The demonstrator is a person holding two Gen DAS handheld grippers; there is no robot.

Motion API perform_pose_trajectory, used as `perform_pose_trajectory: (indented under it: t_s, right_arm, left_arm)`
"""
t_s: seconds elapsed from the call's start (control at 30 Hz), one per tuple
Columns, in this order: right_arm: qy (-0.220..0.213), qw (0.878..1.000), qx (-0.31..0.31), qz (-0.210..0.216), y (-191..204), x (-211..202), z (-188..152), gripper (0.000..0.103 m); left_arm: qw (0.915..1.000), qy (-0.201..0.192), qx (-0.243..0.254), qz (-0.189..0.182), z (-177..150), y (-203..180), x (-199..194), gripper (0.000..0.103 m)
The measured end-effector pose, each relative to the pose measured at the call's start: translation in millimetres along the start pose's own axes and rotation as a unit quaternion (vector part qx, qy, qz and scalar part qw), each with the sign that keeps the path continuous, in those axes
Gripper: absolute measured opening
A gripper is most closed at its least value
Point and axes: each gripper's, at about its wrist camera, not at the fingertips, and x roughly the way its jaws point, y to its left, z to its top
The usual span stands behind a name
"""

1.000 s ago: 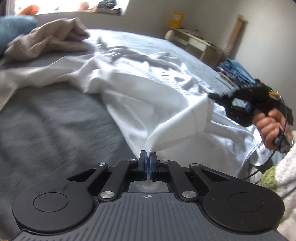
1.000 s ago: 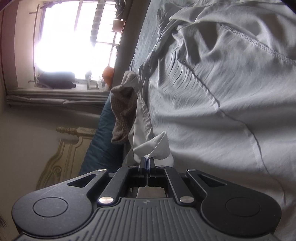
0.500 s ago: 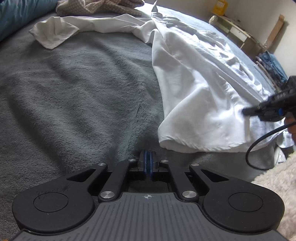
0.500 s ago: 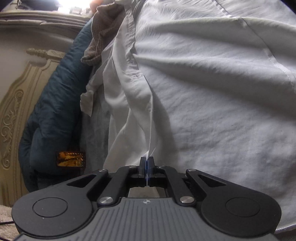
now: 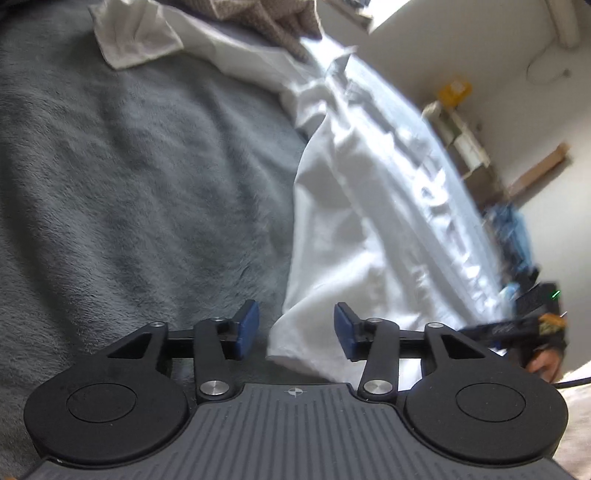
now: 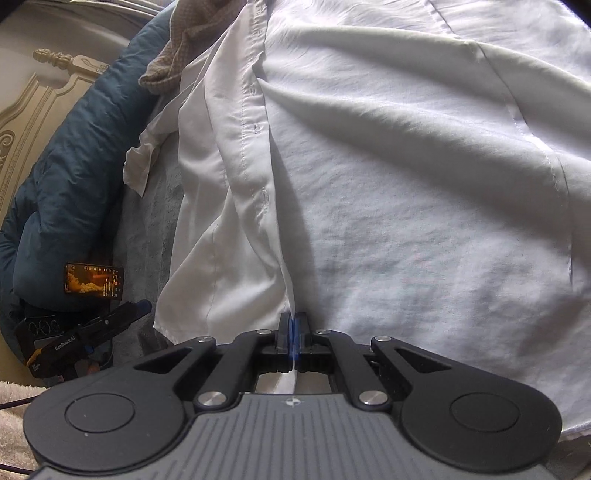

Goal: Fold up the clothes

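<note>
A white button-up shirt [image 5: 369, 229] lies spread on a grey fleece blanket [image 5: 129, 184], one sleeve reaching to the far left. My left gripper [image 5: 295, 328] is open and empty, its blue pads either side of the shirt's near hem corner. My right gripper [image 6: 292, 334] is shut on the shirt's [image 6: 406, 184] bottom hem by the button placket. The right gripper also shows at the right edge of the left wrist view [image 5: 517, 326]. The left gripper also shows at the lower left of the right wrist view [image 6: 85, 332].
A brown checked garment [image 5: 273, 18] lies at the head of the bed beside a dark teal duvet [image 6: 74, 166]. A phone with a lit screen [image 6: 94, 280] lies on the blanket. A carved headboard [image 6: 22, 107] stands behind. Shelves [image 5: 461, 133] stand by the far wall.
My left gripper has opened; a second ago it held the shirt's hem corner up, and now the corner lies on the blanket. My right gripper has lowered its hem edge and stays shut.
</note>
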Motion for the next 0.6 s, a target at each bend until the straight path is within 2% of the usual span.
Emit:
perform_pose_trajectory:
  t_s: [0.03, 0.1, 0.2, 0.3, 0.53, 0.6]
  right_arm:
    - [-0.001, 1.0, 0.001, 0.0, 0, 0, 0, 0.0]
    - [-0.004, 1.0, 0.003, -0.001, -1, 1, 1, 0.0]
    - [-0.007, 1.0, 0.005, -0.001, -2, 1, 2, 0.0]
    - [-0.011, 1.0, 0.008, -0.002, -3, 2, 3, 0.0]
    - [-0.012, 1.0, 0.01, -0.001, -6, 4, 4, 0.0]
    - [-0.012, 1.0, 0.009, -0.001, -5, 3, 3, 0.0]
  left_arm:
    - [0.9999, 0.01, 0.005, 0.011, -1, -1, 5, 0.044]
    - [0.9991, 0.027, 0.018, 0.027, -3, -4, 11, 0.035]
    - [0.9971, 0.038, 0.055, 0.036, -9, -12, 9, 0.027]
    - [0.9955, 0.052, 0.069, 0.039, -15, -15, 5, 0.026]
    - [0.9949, 0.077, 0.054, 0.037, -25, -10, 0, 0.024]
    - [0.9953, 0.084, 0.042, 0.026, -24, -8, -4, 0.025]
